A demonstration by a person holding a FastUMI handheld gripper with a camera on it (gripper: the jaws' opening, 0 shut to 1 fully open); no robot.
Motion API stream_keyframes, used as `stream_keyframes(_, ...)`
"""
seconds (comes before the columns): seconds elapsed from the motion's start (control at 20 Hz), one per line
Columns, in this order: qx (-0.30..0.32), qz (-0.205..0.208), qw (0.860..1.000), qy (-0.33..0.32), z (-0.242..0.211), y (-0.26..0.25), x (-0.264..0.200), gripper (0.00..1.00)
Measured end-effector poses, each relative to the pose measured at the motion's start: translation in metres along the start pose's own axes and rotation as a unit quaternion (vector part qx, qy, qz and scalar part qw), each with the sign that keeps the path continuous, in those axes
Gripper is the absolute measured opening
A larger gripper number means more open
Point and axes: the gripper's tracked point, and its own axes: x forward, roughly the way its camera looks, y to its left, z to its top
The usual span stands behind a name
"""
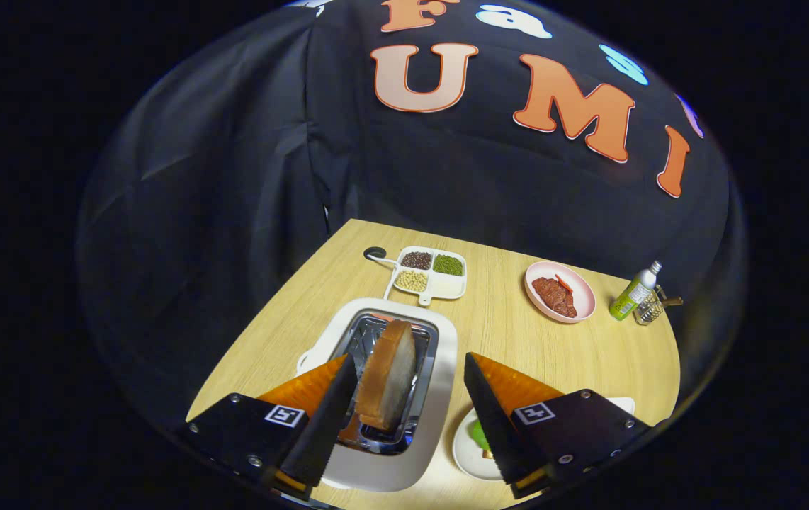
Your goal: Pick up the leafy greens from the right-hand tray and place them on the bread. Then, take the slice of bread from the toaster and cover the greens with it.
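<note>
Hand-held gripper [404,404] spread wide over toaster [440,397], fingers straddling bread slice [387,382] that stands upright in slot; left finger close beside it, right one well apart. Greens [479,433] on white plate [467,457] under right finger. Farther along desk [589,361]: bean tray [447,287], pink meat plate [584,294], bottle [632,292].

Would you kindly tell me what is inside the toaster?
One bread slice stands upright in the toaster slot, between the open claw fingers, untouched. Its lower end is hidden in the slot.
</note>
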Motion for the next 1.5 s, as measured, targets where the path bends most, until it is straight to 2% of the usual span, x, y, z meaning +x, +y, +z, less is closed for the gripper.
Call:
stream_keyframes(0.05,0.008,0.003,1.000,0.006,-0.006,0.001,0.002,0.84)
stream_keyframes(0.2,0.017,0.002,0.999,0.028,-0.018,0.000,0.009,0.71)
stream_keyframes(0.35,0.014,0.001,1.000,0.012,-0.010,0.000,0.008,0.44)
stream_keyframes(0.4,0.016,0.006,1.000,0.014,-0.012,0.002,0.008,0.41)
stream_keyframes(0.45,0.020,0.009,1.000,0.015,-0.012,0.004,0.006,0.27)
stream_keyframes(0.55,0.021,0.020,0.999,0.024,-0.017,0.010,0.005,0.17)
stream_keyframes(0.8,0.006,0.034,0.999,0.012,-0.010,0.019,-0.003,0.11)
stream_keyframes(1.5,0.084,0.078,0.992,-0.048,0.032,-0.027,-0.068,0.11)
